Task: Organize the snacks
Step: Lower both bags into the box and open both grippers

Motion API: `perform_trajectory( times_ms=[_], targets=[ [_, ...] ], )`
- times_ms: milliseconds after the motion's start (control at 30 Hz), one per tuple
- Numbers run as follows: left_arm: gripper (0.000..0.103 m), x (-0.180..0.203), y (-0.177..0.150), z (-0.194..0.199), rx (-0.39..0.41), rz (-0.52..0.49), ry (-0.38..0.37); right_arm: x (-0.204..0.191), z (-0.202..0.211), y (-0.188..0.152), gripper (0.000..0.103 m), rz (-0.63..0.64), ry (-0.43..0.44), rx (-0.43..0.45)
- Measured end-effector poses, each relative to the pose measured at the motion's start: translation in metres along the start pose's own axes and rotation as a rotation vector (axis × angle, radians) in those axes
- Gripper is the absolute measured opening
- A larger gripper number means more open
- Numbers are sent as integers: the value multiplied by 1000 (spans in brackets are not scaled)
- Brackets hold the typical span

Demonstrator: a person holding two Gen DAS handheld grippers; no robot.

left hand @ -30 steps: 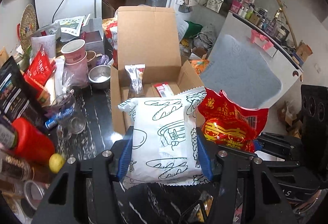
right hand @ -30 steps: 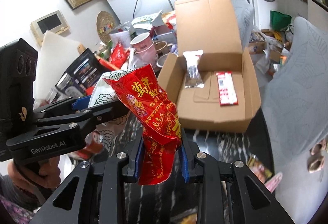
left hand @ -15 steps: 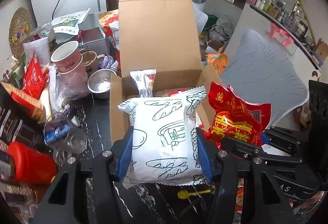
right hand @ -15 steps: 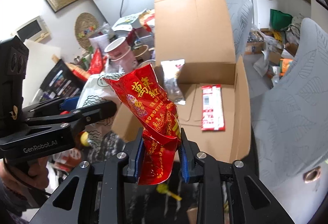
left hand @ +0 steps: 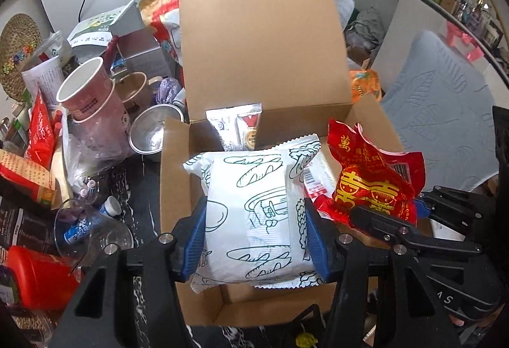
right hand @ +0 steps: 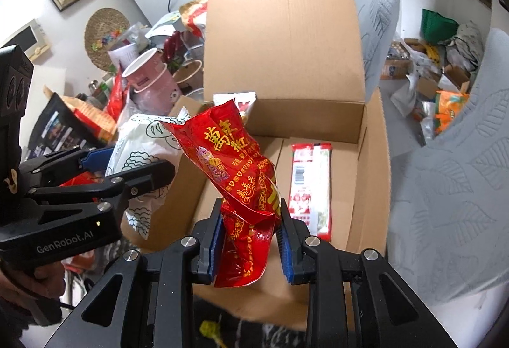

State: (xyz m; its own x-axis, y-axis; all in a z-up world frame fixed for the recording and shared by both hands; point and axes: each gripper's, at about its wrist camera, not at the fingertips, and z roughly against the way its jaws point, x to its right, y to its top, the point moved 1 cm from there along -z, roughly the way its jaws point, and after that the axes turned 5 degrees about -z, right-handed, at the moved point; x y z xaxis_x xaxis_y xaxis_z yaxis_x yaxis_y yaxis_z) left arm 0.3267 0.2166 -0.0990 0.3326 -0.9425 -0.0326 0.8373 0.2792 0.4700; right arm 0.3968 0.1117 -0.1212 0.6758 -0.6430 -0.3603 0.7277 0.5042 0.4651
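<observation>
The left claw (left hand: 256, 233) clamps a white snack bag (left hand: 254, 208) printed with green bread drawings, its blue pads pressing both sides of the pack. The bag hangs over the open cardboard box (left hand: 171, 189), above its left half. At 3 o'clock of it, the right claw (right hand: 249, 240) pinches the crumpled lower end of a red foil snack bag (right hand: 235, 170) with gold characters; that bag stands up over the near edge of the same box. Inside the box, a long red-and-white packet (right hand: 310, 185) lies flat on the bottom toward 2 o'clock of the red bag, and a silver sachet (left hand: 235, 128) leans upright against the back wall at 12 o'clock of the white bag. On the dark marbled desk (left hand: 146, 185), at 9 o'clock of the box, stand stacked pink paper cups (left hand: 92, 96), a steel bowl (left hand: 152, 133) and a red bottle (left hand: 38, 278).
</observation>
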Motion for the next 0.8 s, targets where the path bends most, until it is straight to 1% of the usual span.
perform_trajectory(
  times_ms=[300,567,667,800],
  targets=[
    [55,-6,3,-42,-68,1,44,15,-48,7,29,-52,-24,-95],
    [55,-9,1,-73,-137,19,42,25,-65,8,30,-65,-12,-146],
    [55,-8,-1,-82,-163,25,39,28,-71,5,30,-61,-24,-173],
    [55,-5,-4,-92,-182,3,69,26,-76,1,30,-40,-42,-191]
  ],
)
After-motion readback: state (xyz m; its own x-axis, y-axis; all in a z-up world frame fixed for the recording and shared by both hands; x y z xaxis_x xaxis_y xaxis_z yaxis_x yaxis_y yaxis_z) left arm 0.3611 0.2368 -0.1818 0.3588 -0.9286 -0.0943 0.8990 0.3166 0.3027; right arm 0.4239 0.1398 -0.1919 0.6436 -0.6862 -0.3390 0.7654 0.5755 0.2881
